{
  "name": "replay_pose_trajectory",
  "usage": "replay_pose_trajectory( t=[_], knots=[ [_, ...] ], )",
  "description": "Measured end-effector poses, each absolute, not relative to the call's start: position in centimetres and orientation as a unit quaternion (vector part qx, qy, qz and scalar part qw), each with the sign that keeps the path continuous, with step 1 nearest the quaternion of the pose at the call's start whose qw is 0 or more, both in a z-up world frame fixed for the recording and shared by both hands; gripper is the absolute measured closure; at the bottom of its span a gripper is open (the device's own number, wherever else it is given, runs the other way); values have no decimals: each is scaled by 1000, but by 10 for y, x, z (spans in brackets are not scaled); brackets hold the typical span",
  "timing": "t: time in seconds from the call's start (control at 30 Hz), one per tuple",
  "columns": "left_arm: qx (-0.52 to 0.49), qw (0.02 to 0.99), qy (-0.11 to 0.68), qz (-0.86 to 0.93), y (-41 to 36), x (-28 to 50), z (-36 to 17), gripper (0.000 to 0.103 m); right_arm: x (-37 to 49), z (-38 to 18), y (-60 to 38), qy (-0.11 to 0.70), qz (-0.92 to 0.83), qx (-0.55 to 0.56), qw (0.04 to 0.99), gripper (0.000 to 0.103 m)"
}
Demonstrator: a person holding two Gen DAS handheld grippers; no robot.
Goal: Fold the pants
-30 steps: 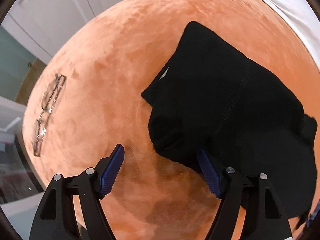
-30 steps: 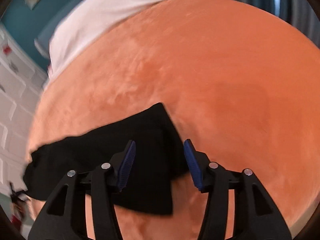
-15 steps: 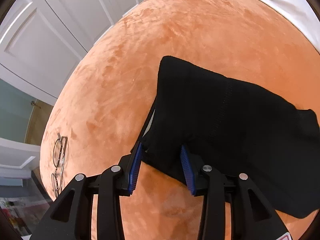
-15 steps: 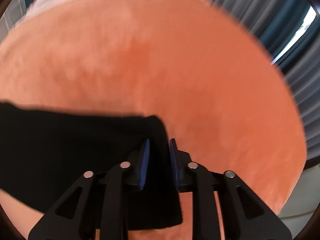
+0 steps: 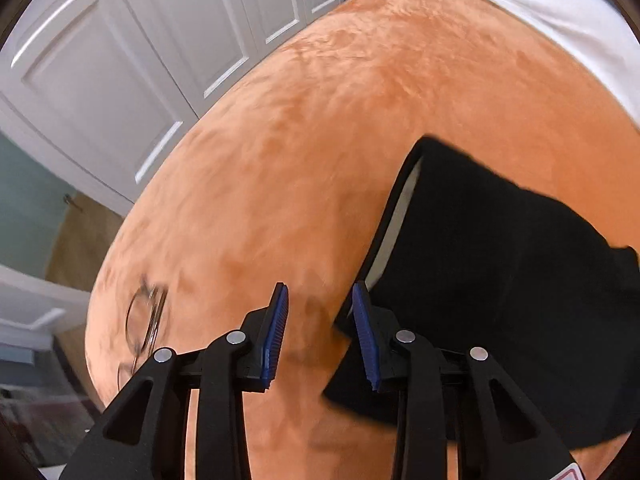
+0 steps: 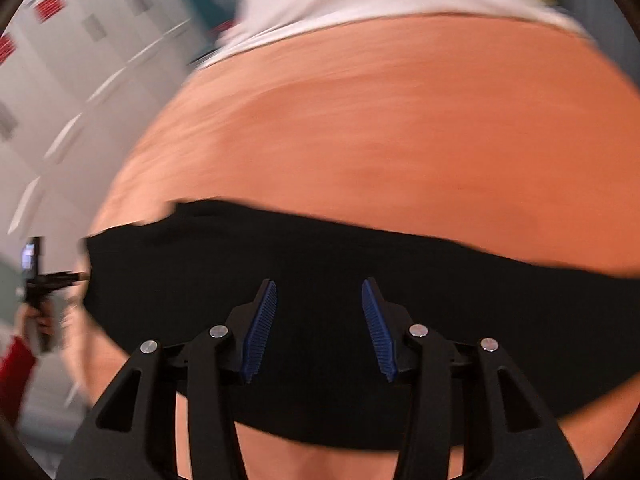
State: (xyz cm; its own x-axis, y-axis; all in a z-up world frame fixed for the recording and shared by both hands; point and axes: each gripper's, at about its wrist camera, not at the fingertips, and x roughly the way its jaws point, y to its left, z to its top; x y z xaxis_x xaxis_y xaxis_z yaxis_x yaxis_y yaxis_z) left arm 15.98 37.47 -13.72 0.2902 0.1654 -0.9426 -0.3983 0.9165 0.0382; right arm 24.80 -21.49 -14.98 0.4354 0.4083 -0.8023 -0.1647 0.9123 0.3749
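A: Since the orange blanket (image 5: 360, 128) fills both views, where do the black pants (image 5: 512, 280) lie on it?

B: They lie flat as a folded dark slab. From the left wrist view they sit to the right of the left gripper (image 5: 320, 332), and the near edge runs up and away from its right pad. A pale inner strip shows along that edge.

A: And their long axis?

B: In the right wrist view it runs side to side, straight across in front of the right gripper (image 6: 318, 324). That view is motion-blurred, so fine creases cannot be read.

A: Which gripper is nearer the cloth?

B: The right one hangs directly over the pants, both pads above black fabric. The left one is beside the edge, its right pad at the hem, its left pad over bare blanket.

A: Jaws?

B: Both stand parted, moderately wide, with nothing between the pads.

A: So the next fold?

B: Likely it turns on the left-hand edge: the left gripper would need to shift right to straddle it.

A: Anything small nearby?

B: Glasses (image 5: 146, 320) rest on the blanket left of the left gripper, well apart from the pants.
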Motion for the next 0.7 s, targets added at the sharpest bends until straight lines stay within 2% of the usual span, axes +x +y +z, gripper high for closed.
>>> replay_pose_trajectory(
  t=[0.03, 0.1, 0.13, 0.17, 0.2, 0.23, 0.3, 0.4, 0.47, 0.5, 0.57, 0.63, 0.7],
  knots=[
    [-108, 802, 563, 169, 375, 152, -133, 60, 253, -149, -187, 507, 194, 119, 831, 59],
    [-133, 814, 545, 151, 373, 138, -123, 43, 289, -157, -121, 526, 241, 106, 809, 59],
    [-144, 822, 535, 135, 369, 134, -114, 40, 299, -157, -100, 530, 246, 93, 806, 56],
    [-148, 828, 527, 121, 363, 134, -109, 34, 316, -164, -75, 540, 250, 77, 800, 49],
    [-148, 832, 522, 112, 356, 136, -108, 23, 325, -170, -57, 547, 247, 62, 797, 48],
    [-138, 831, 529, 101, 350, 146, -111, 19, 339, -183, -35, 558, 236, 41, 794, 48],
    [-109, 826, 546, 88, 339, 166, -127, 18, 358, -202, -11, 575, 218, 9, 788, 51],
    [-44, 821, 556, 122, 333, 208, -154, 23, 364, -212, 4, 569, 198, -10, 798, 90],
    [-35, 817, 560, 131, 339, 240, -168, 22, 374, -206, 7, 556, 191, 19, 809, 93],
    [-36, 816, 559, 143, 344, 253, -173, 20, 382, -203, 9, 537, 177, 20, 824, 101],
    [-33, 816, 550, 176, 353, 277, -180, 19, 400, -219, 13, 532, 137, -4, 836, 102],
    [-45, 805, 566, 172, 360, 285, -182, 18, 412, -230, 5, 559, 127, 30, 819, 101],
    [-66, 814, 554, 163, 365, 276, -168, 18, 401, -203, -14, 515, 139, 88, 841, 96]
  ],
)
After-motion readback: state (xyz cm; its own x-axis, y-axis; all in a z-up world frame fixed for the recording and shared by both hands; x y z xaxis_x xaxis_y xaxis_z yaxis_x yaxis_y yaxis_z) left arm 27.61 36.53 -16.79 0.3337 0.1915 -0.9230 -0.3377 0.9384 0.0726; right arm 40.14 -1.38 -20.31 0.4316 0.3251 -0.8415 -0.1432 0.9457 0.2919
